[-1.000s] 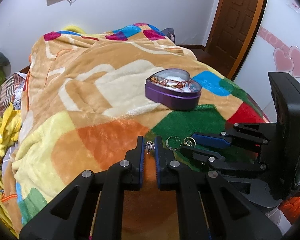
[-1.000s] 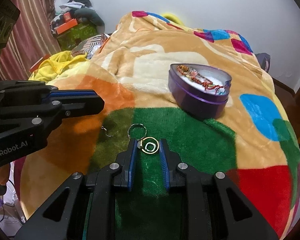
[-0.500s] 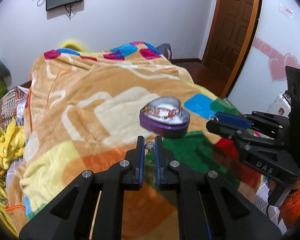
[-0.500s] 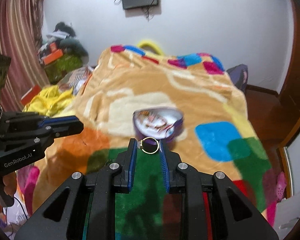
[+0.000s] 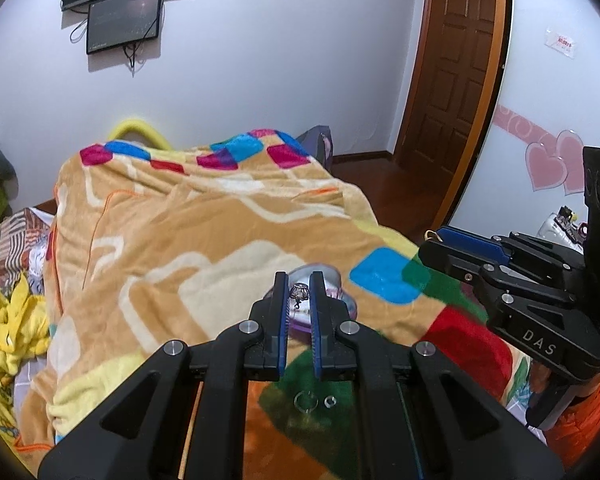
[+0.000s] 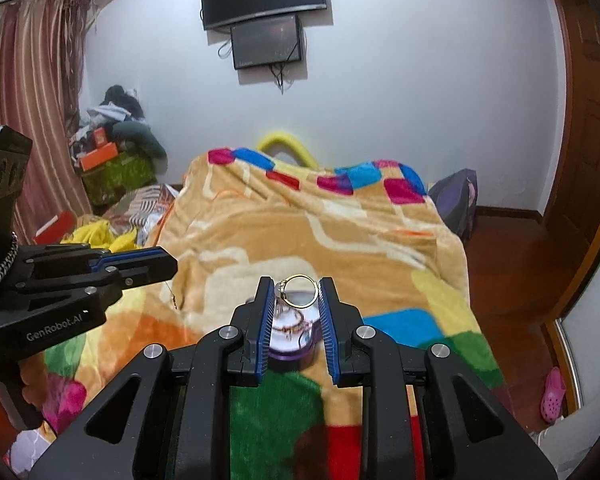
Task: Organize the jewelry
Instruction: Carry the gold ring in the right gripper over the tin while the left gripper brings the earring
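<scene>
My left gripper [image 5: 299, 280] is shut on a small silver earring [image 5: 299, 291] and holds it high above the bed. My right gripper [image 6: 296, 284] is shut on a gold ring [image 6: 297, 290], also lifted. The purple heart-shaped jewelry tin [image 6: 291, 334] sits on the blanket below and beyond both grippers, partly hidden by the fingers; it also shows in the left wrist view [image 5: 340, 294]. Two small rings [image 5: 306, 401] lie on the green patch of the blanket under my left gripper. The right gripper shows at the right of the left wrist view [image 5: 432, 240].
A colourful patchwork blanket [image 5: 220, 232] covers the bed. Yellow clothes [image 5: 8, 320] lie at the left bed edge. A wooden door [image 5: 456, 72] stands at the right, screens [image 6: 264, 12] hang on the far wall, and clutter [image 6: 112, 148] is piled by the curtain.
Both grippers have risen from the blanket with their pieces, so the bed and tin look farther away. Two rings stay on the green patch.
</scene>
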Available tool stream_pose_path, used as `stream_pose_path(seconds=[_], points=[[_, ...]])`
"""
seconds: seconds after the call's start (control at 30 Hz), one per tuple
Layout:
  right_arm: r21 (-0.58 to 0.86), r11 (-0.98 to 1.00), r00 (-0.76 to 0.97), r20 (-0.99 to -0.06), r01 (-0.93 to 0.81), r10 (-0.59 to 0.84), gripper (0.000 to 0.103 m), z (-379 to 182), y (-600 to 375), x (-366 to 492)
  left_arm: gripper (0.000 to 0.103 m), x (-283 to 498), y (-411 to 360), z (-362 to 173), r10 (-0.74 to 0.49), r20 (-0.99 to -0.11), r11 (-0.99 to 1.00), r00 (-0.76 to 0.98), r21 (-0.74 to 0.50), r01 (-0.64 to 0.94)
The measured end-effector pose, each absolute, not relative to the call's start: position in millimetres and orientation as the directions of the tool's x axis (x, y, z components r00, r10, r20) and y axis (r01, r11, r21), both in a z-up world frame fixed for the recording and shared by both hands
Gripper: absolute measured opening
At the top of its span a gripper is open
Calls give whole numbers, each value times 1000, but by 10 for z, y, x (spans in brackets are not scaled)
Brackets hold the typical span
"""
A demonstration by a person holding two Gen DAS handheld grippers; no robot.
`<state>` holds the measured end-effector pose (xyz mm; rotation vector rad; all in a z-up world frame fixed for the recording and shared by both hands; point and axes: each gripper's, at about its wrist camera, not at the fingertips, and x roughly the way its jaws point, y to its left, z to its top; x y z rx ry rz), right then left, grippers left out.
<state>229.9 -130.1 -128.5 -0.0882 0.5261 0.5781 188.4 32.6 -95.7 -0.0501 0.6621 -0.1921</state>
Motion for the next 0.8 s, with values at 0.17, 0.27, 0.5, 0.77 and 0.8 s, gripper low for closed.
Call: stream_pose_path(seconds=[0.17,0.27,0.5,0.77,0.8], points=[[73,837,714,-484,-543,506,20,-1274,-1298,2389,8,1998,281,-921,-195,-589,981,784,-98,170],[74,838,710,-493,-541,503,20,-1324,-1274,2461,8,2089,267,-944,-197,-590,980,783,-99,172],[98,839,677,-544,-536,496,20,-1533,-1231,2659,8,2317,258,-1092,-209,-615,978,760,-115,175],[118,834,622,-611,-540,489,20,-1779,-1163,2862,8,2575,216,-1355,-213,-666,976,715,-118,181],[121,831,614,-618,-543,491,20,-1803,-1155,2884,8,2601,211,-1389,-213,-672,976,709,-119,181]])
